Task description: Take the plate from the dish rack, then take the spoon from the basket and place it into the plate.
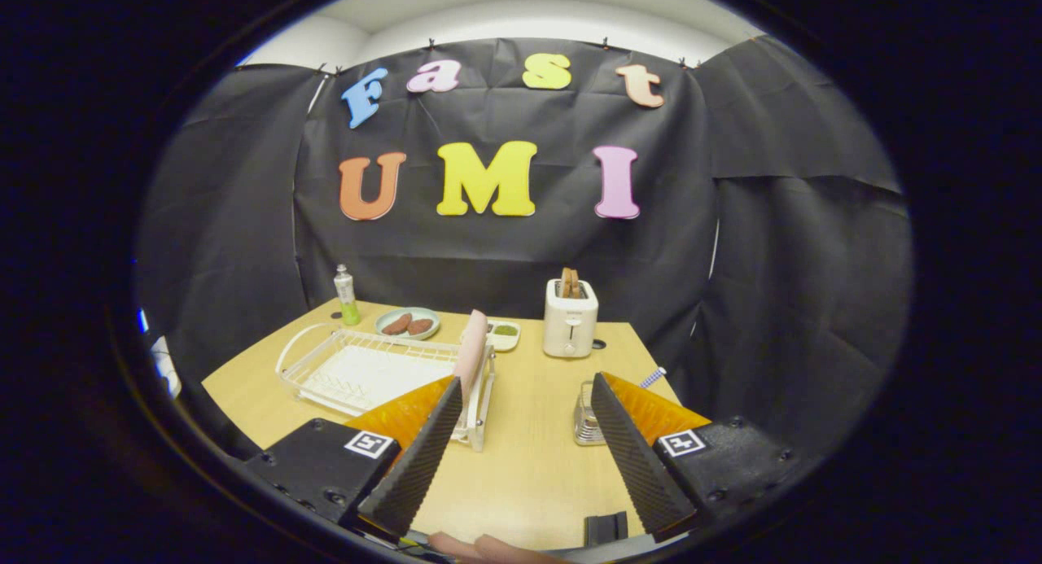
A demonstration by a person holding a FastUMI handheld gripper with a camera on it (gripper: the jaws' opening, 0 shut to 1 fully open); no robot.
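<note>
A pink plate [473, 348] stands on edge in the right end of the white wire dish rack [358, 374], just beyond my left finger. A small metal mesh basket [587, 416] sits on the wooden table [529, 434] close behind my right finger; a blue-and-white checked handle [653, 378] pokes out behind that finger, apparently the spoon's. My gripper [526, 389] is open above the table, with bare tabletop between its fingers. It touches nothing.
A white toaster [570, 324] with bread slices stands at the back of the table. Further left are a small dish with green sauce [504, 333], a pale green plate with two brown pieces [408, 324] and a small bottle [346, 295]. Fingers of a hand [488, 548] show beneath the gripper.
</note>
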